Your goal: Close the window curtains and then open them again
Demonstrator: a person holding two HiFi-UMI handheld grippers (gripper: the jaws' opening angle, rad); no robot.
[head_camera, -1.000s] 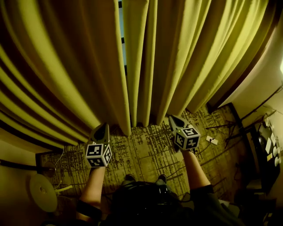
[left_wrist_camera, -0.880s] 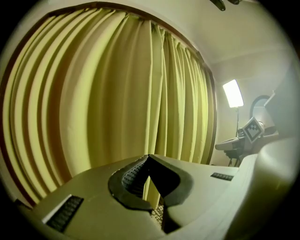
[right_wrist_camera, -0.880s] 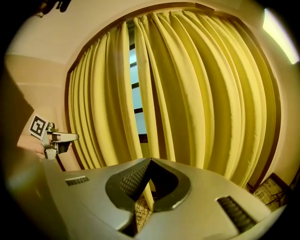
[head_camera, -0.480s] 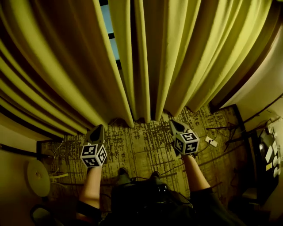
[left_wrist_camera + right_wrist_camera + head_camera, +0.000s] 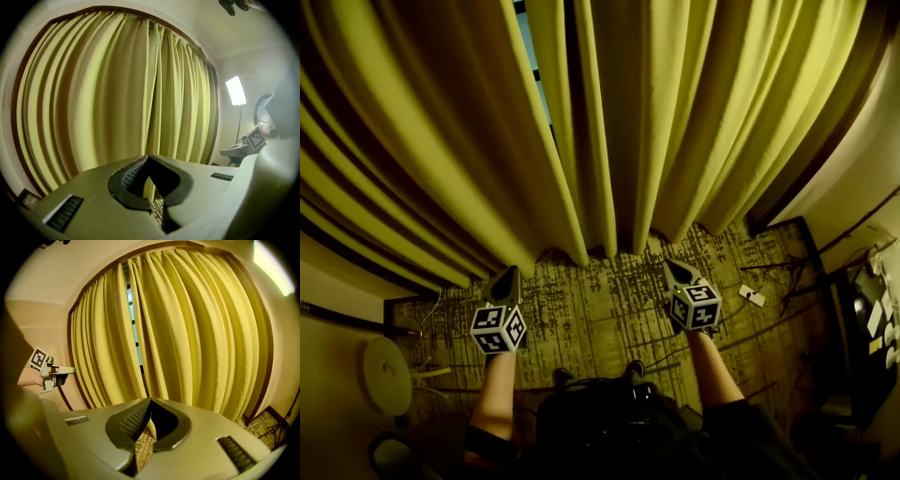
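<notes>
Two yellow-green curtains hang to the floor, the left curtain (image 5: 422, 159) and the right curtain (image 5: 703, 122). They are nearly together; a thin strip of window (image 5: 530, 42) shows between them at the top, also visible as the window strip (image 5: 132, 319). My left gripper (image 5: 507, 274) is shut and empty, a short way in front of the left curtain's hem. My right gripper (image 5: 673, 267) is shut and empty, just short of the right curtain's hem. In the gripper views the left gripper (image 5: 149, 157) and right gripper (image 5: 150, 401) point at the folds without touching them.
Patterned carpet (image 5: 600, 305) lies under me. A round white object (image 5: 386, 375) and cables sit at the left wall. A white plug (image 5: 752, 295), cables and dark furniture (image 5: 862, 347) are at the right. A bright lamp (image 5: 236, 90) stands to the right.
Both grippers have drawn back a little from the curtain hems, with more carpet showing between. The window strip has slid left in the head view. Both jaws stay shut.
</notes>
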